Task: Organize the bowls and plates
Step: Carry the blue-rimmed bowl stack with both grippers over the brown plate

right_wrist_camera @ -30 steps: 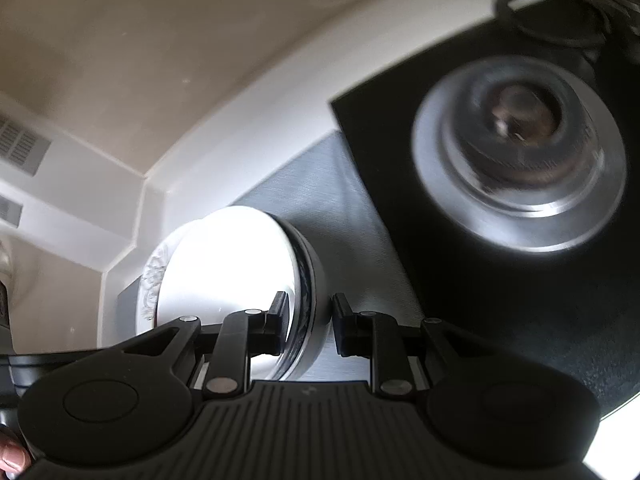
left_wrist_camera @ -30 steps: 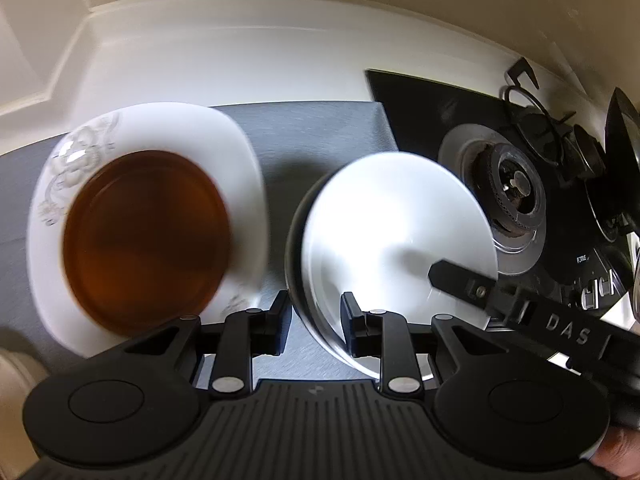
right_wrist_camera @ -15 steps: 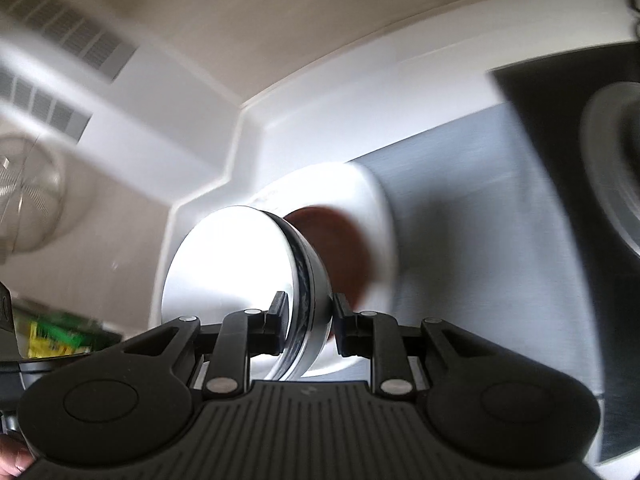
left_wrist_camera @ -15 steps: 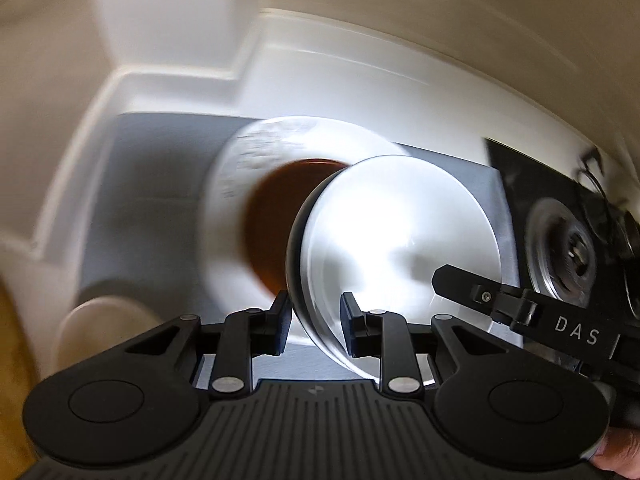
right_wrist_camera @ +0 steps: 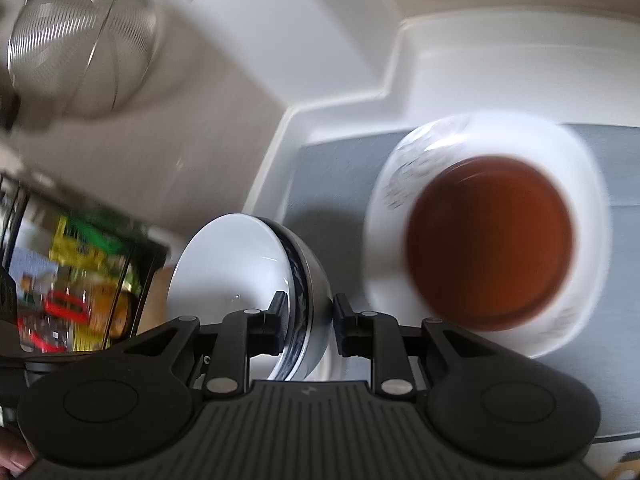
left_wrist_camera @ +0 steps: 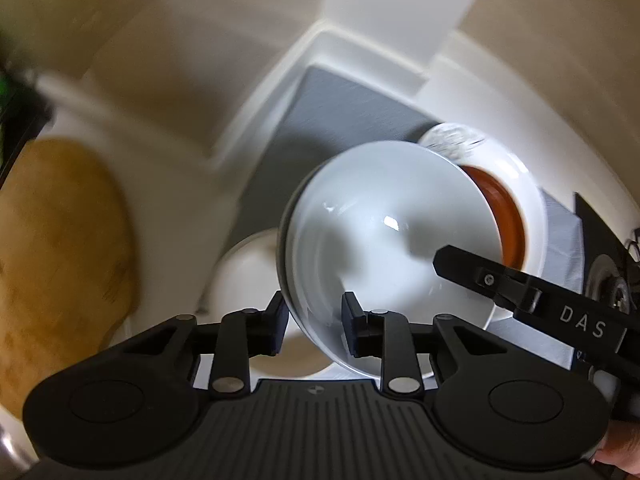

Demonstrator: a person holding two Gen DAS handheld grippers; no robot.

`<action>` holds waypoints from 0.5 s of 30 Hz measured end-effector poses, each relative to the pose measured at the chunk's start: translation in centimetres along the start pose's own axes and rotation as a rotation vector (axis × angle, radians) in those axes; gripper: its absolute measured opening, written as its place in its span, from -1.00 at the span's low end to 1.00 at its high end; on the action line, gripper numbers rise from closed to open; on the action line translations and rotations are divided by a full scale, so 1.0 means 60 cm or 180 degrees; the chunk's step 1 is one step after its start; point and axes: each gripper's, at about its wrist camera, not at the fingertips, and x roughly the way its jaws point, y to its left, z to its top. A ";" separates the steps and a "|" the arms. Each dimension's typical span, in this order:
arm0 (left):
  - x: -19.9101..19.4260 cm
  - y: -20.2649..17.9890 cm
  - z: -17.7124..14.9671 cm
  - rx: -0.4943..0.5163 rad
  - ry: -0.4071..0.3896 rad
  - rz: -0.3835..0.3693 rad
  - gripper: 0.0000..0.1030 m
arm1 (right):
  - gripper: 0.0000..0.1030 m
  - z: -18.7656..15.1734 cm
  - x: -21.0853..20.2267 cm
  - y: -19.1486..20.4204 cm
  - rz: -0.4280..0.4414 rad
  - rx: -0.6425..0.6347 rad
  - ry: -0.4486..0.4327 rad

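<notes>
A white bowl with a dark blue band is held tilted in the air by both grippers. My left gripper is shut on its near rim. My right gripper is shut on the opposite rim of the same bowl, and its finger shows at the right of the left wrist view. A white patterned plate carrying a brown plate lies on the grey mat; the stack also shows behind the bowl in the left wrist view.
A wooden board lies at the left. A round cream object sits under the bowl. A stove burner is at the far right. A mesh strainer hangs upper left above a rack of coloured packets.
Both grippers have carried the bowl to the left, away from the stove. The plate stack now sits to the right of the bowl, and the board and rack have come into view.
</notes>
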 end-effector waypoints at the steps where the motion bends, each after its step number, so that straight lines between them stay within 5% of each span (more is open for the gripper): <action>1: 0.002 0.013 -0.003 -0.0035 0.0014 0.0015 -0.40 | -0.49 -0.003 0.011 0.007 0.0014 -0.0005 0.0048; 15: 0.055 0.092 -0.041 -0.0324 0.0391 -0.0292 -0.36 | -0.53 -0.046 0.076 0.032 -0.0154 -0.0309 0.0305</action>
